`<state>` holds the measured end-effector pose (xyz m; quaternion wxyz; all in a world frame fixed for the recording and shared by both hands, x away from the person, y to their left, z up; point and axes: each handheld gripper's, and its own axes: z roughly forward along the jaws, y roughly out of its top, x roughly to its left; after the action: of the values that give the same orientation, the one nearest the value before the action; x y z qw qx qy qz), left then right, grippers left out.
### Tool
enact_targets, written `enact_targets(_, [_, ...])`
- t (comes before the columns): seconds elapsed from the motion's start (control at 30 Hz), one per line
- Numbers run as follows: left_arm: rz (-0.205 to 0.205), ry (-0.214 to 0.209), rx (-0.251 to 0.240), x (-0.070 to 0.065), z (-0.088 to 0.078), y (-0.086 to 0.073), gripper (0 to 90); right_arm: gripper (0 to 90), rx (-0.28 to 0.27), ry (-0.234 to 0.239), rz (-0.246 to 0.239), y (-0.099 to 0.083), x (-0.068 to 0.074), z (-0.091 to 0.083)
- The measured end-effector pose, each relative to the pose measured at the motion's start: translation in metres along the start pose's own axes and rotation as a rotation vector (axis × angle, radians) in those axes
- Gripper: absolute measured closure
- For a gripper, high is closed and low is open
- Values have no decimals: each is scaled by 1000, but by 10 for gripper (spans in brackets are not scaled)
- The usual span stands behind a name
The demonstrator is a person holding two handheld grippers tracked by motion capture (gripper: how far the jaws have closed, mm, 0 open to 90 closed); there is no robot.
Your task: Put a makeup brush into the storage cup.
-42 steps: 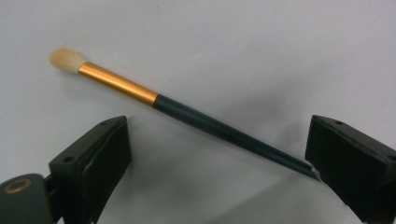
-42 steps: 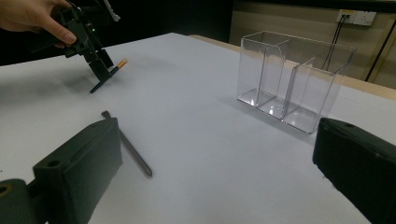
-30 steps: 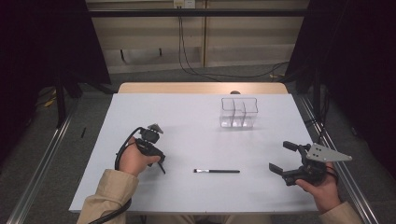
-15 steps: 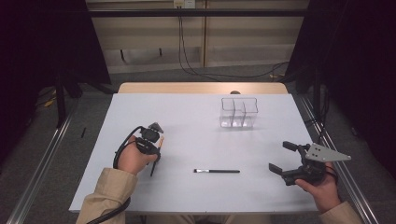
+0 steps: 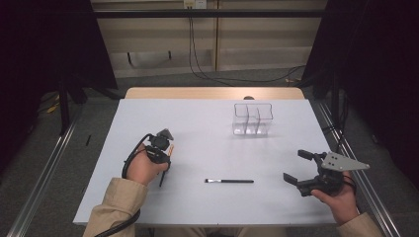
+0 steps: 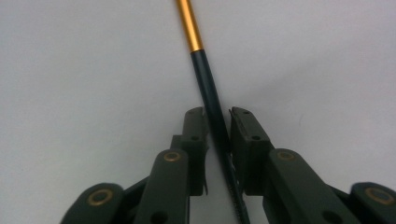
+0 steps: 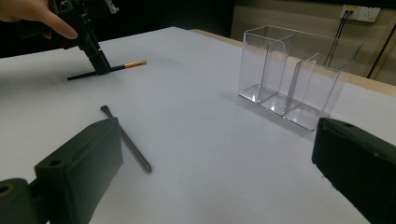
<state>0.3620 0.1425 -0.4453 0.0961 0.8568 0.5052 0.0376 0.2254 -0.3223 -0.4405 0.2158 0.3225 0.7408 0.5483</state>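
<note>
Left gripper [image 6: 217, 126] lowered, jaws straddling pencil [image 6: 205, 79], grip unclear, pencil's end cut off, right gripper [image 5: 302, 167] wide apart.

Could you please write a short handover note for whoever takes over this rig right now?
Left gripper: down on the table, jaws either side of the black and gold pen, nearly closed; a firm grip can't be confirmed.
Right gripper: open, holding nothing, near the table's right edge.
Second black pen lies flat at front centre.
Clear three-compartment organizer stands at the far right, with nothing in it.
Done: nothing placed yet.
Left: probably lift both pens into the organizer.
</note>
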Motion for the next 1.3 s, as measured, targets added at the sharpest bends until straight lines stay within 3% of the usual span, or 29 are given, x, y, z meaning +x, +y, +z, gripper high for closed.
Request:
enact_targets(0.1, [-28, -21, 4, 4, 0, 0, 840, 13, -2, 4, -4, 0, 0, 0])
enact_targets(0.2, [-42, -35, 6, 7, 0, 1, 840, 13, 0, 5, -3, 0, 0, 0])
enact_targets(0.5, [-24, -19, 49, 5, 2, 7, 834, 13, -1, 5, 3, 0, 0, 1])
enact_targets(0.83, [-15, -1, 51, 2, 1, 7, 841, 13, -1, 8, -2, 1, 0, 2])
enact_targets(1.03, [-39, -56, 32, 10, -1, 5, 842, 13, 1, 10, 1, 1, -1, 2])
enact_targets(1.3, [-25, -59, 15, 11, -3, 4, 842, 13, 2, 2, 9, 0, -2, 0])
